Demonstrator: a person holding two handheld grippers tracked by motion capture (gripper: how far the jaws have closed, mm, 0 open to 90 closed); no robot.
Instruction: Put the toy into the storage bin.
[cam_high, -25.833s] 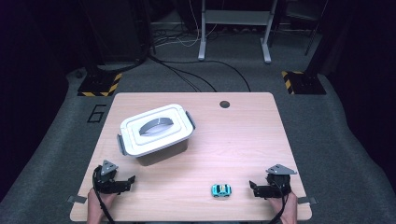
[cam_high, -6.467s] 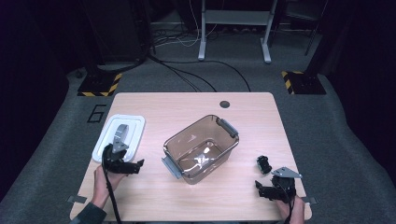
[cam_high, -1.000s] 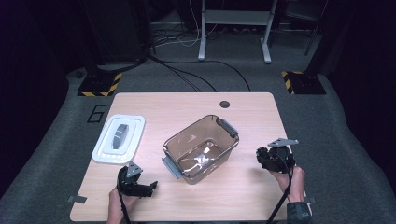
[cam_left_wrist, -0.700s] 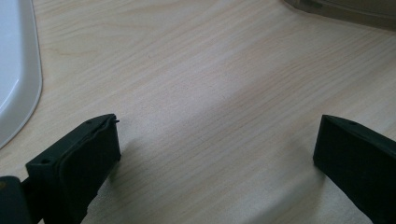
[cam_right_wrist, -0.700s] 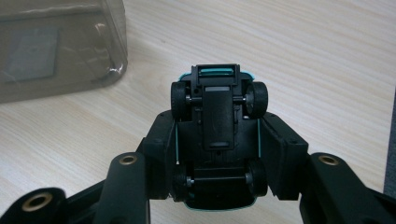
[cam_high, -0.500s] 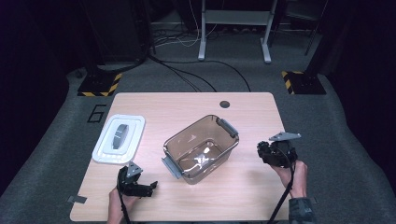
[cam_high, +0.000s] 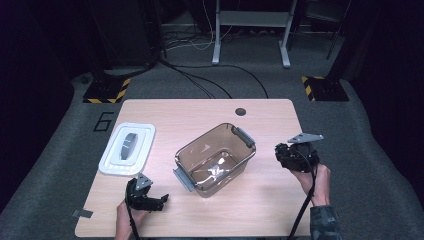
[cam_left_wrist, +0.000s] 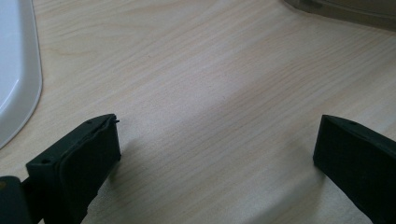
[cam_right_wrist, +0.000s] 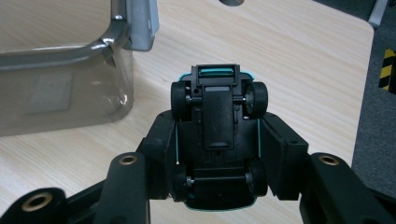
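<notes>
Black jaws of the right tool (cam_right_wrist: 217, 154) are clenched on a small toy car (cam_right_wrist: 217, 135), one jaw against each flank. The car lies belly-up to the right gripper view: black underside, four black wheels on their axles, and a thin teal edge of the body showing at the nose and tail. In the high view this right tool (cam_high: 295, 155) is held off the desk (cam_high: 270, 200), near its right edge, with the grey three-cornered plate on top and the cable trailing down past the person's right hand (cam_high: 316, 179).

Just to the left of the held car stands a clear, smoke-tinted plastic box (cam_high: 215, 159), open at the top, turned at an angle on the middle of the desk, with a grey latch at each short end. In the right gripper view one corner of the box (cam_right_wrist: 60, 84) and a grey latch (cam_right_wrist: 140, 23) are close beside the car but apart from it.

The left tool (cam_high: 150, 200) rests low at the near left of the desk, its jaws released and spread wide over bare wood, with nothing between them. Beyond it, near the left edge, lies a white lid (cam_high: 127, 148) with a grey handle in its middle; its rounded rim (cam_left_wrist: 18, 79) shows beside the left tool's jaw without touching it.
</notes>
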